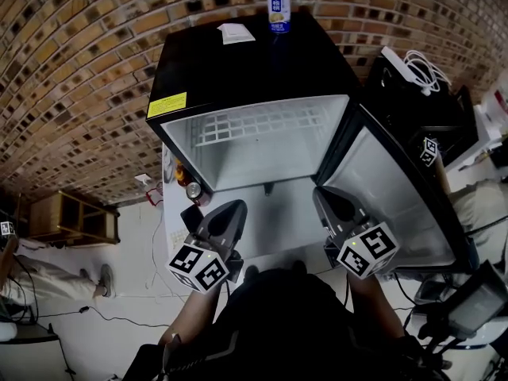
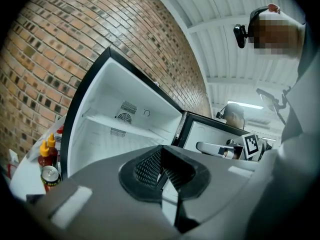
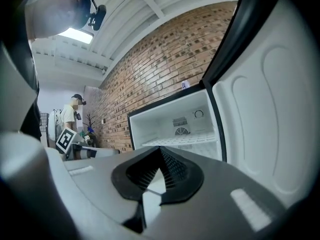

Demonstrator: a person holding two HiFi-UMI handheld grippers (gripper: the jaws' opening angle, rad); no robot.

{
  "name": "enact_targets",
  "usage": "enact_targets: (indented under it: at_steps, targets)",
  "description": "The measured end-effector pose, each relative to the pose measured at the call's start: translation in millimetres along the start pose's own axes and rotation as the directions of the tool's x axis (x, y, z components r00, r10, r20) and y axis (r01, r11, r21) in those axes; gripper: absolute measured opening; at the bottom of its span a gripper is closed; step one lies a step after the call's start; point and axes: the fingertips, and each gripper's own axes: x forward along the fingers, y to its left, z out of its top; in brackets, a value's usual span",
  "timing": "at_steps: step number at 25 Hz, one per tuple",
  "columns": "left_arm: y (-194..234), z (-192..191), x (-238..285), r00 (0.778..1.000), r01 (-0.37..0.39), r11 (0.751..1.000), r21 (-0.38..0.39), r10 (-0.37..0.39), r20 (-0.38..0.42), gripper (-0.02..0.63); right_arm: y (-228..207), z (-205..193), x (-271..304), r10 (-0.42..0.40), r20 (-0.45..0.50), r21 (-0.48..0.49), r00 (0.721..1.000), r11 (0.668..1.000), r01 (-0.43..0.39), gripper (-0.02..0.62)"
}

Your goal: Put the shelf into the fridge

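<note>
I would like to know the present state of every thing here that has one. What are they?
fridge: door open wide
shelf: inside the fridge, lying level
left gripper: shut, empty
right gripper: shut, empty
can: upright on the fridge top

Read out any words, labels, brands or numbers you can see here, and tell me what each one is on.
Nothing reads clearly.
Can on top of the fridge: blue characters down its side, too blurred to quote.
Yellow sticker on the fridge's front edge: print too small.
White slip on the fridge top: no legible print.
Left cube and right cube: black-and-white square markers, no words.
</note>
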Motion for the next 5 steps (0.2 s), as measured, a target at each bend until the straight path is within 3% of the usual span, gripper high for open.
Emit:
enact_targets:
  at_steps: [5]
  targets:
    - [-0.9,1.8,-5.2,1.0,-0.006,1.0,0.001,0.006,-0.004,0.002,3.7,4.4,-1.5,-0.003,0.006,-0.005,1.0,1.0,0.003,0.006]
